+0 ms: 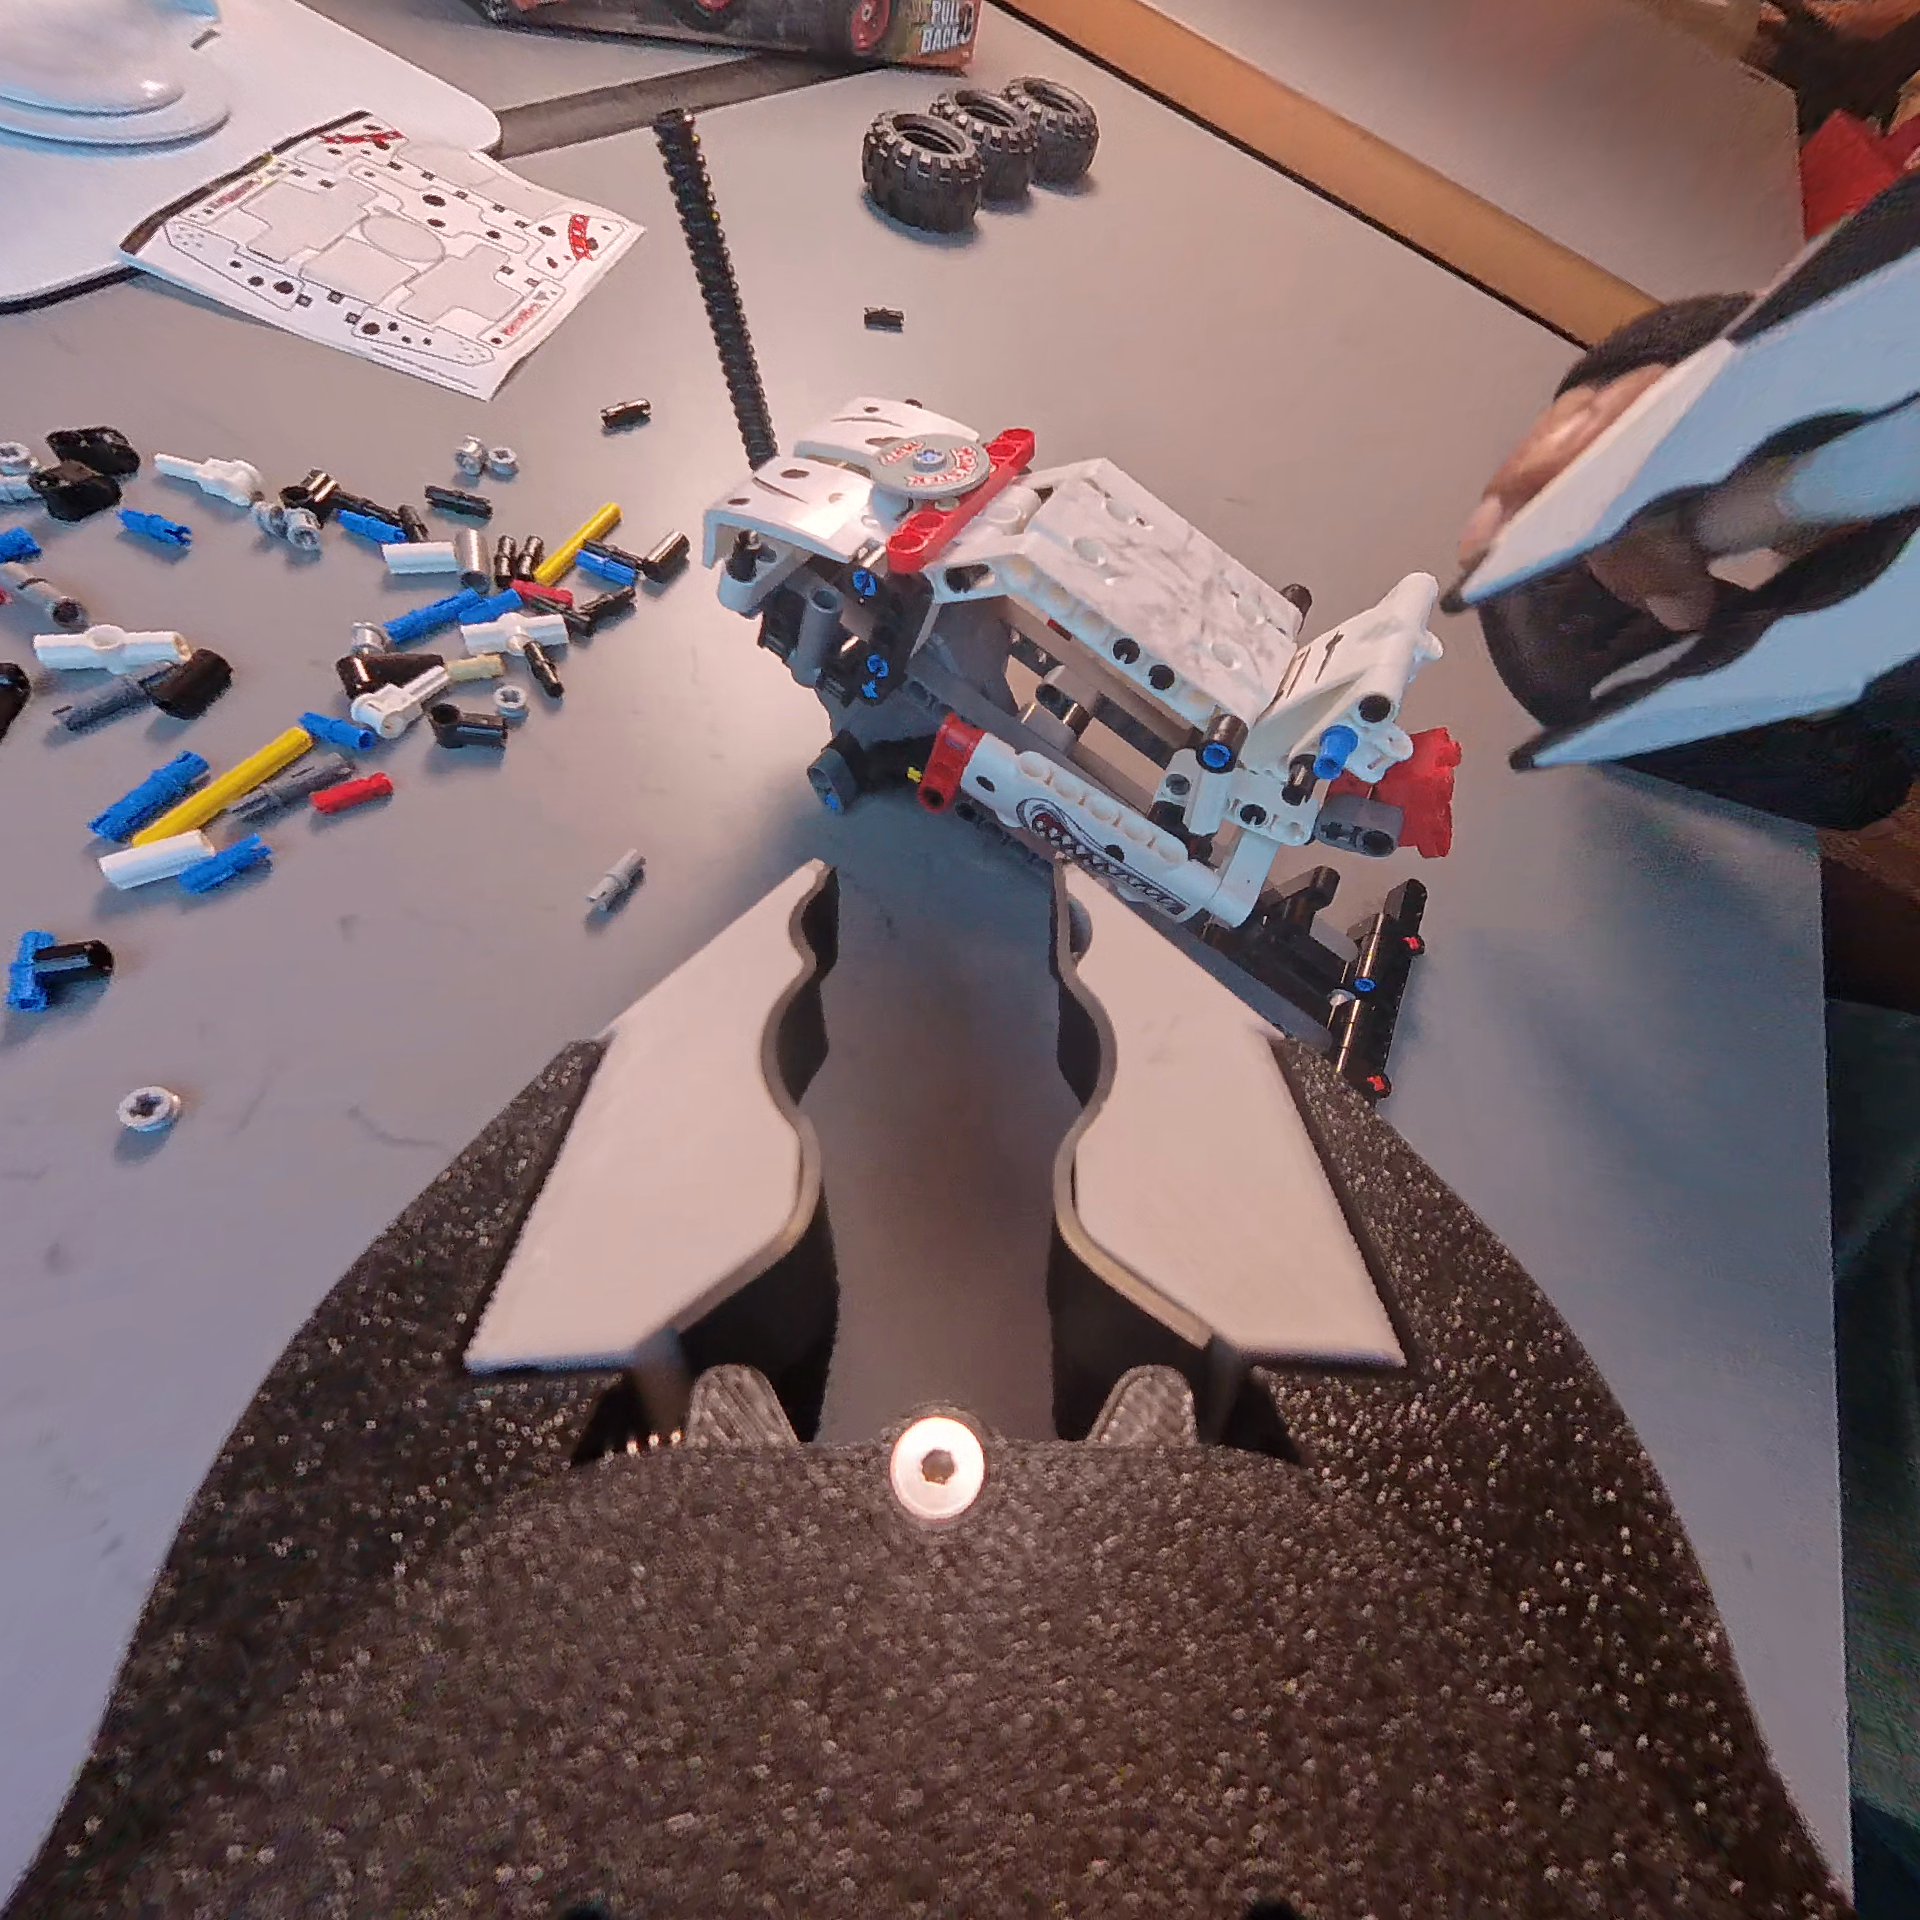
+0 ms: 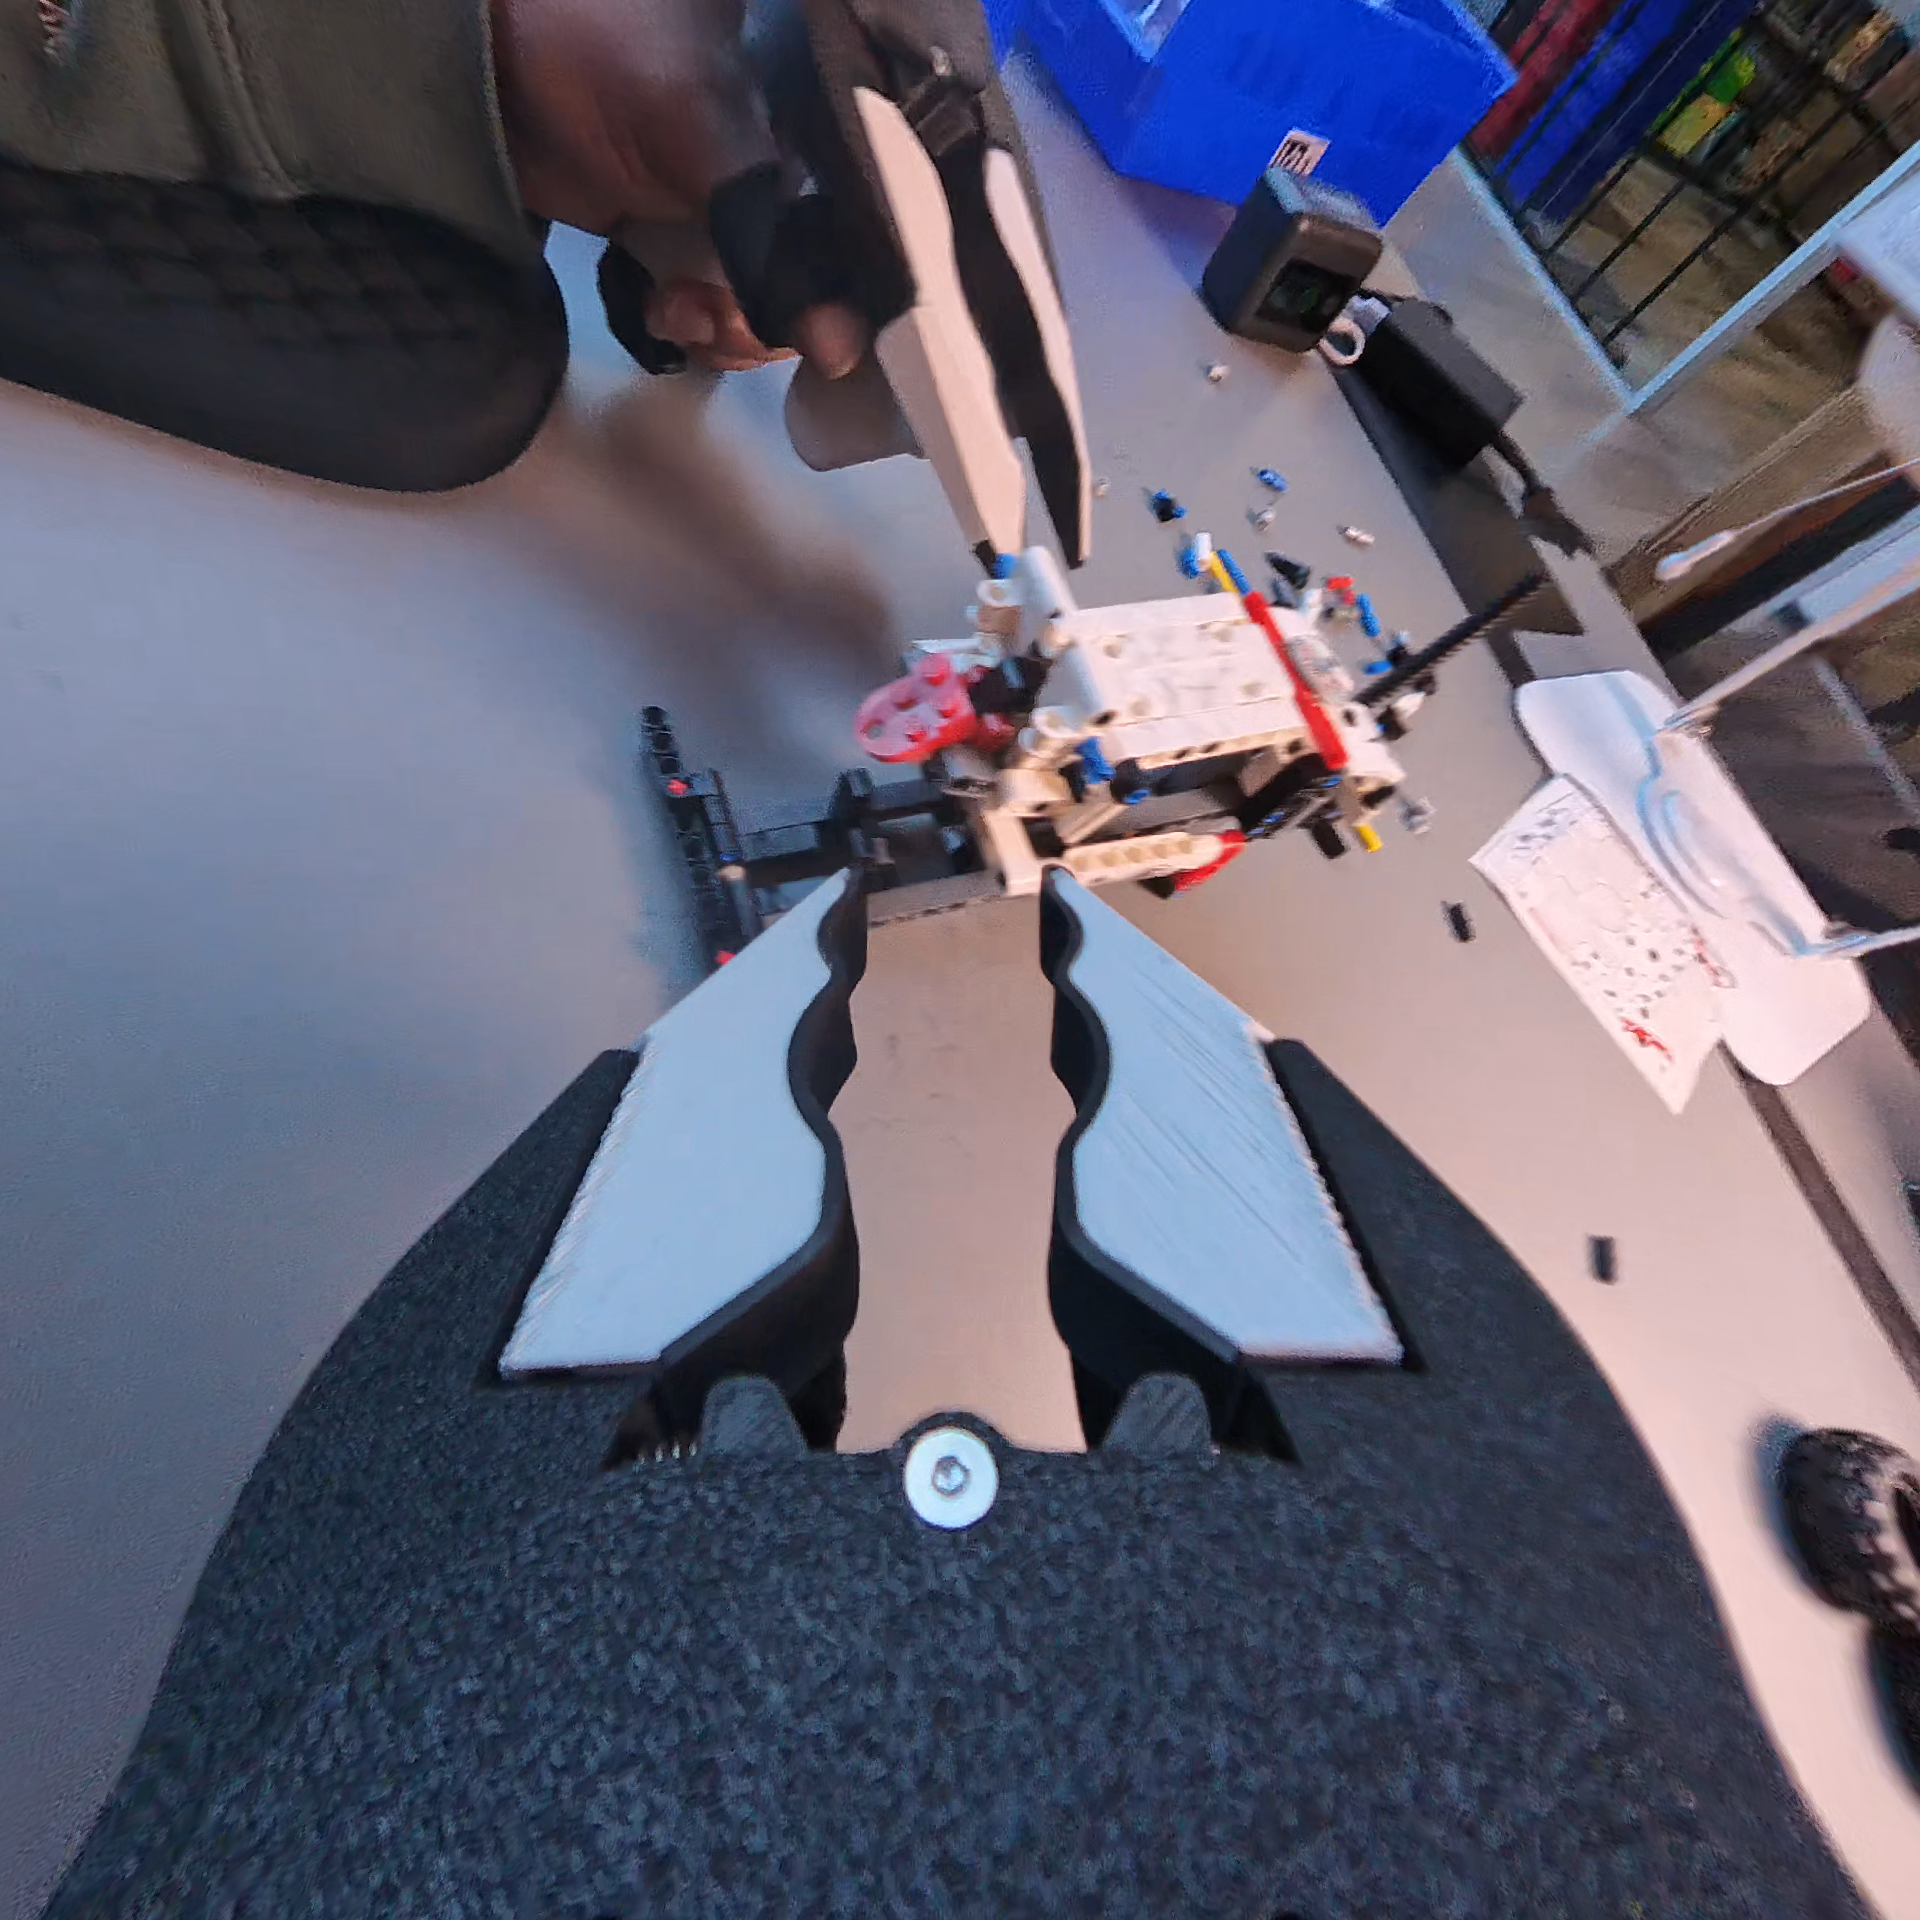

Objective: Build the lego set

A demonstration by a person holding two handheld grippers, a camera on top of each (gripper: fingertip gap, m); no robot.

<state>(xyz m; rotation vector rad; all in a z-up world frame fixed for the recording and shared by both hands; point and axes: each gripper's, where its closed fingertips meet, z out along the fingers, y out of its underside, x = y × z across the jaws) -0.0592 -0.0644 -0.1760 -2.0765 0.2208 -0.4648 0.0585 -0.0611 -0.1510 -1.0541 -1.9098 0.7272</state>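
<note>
A partly built white, red and black lego vehicle (image 1: 1091, 665) lies tilted on the grey table (image 1: 416, 1091), with a black ribbed hose (image 1: 717, 281) sticking out of it. My left gripper (image 1: 945, 883) is open and empty, its tips just short of the model's near side. My right gripper (image 1: 1486, 681) comes in from the right, close to the model's red end piece (image 1: 1423, 779). In the right wrist view my right gripper (image 2: 951, 883) is open and empty just before the model (image 2: 1143, 707), and the left gripper (image 2: 1029, 551) hangs over its far side.
Loose small lego pieces (image 1: 312, 644) are scattered at the left. Three black tyres (image 1: 977, 145) and a sticker sheet (image 1: 384, 249) lie farther back. Another tyre (image 2: 1860, 1538) lies at the right. A blue bin (image 2: 1247, 94) and a black device (image 2: 1288, 260) stand at the far end.
</note>
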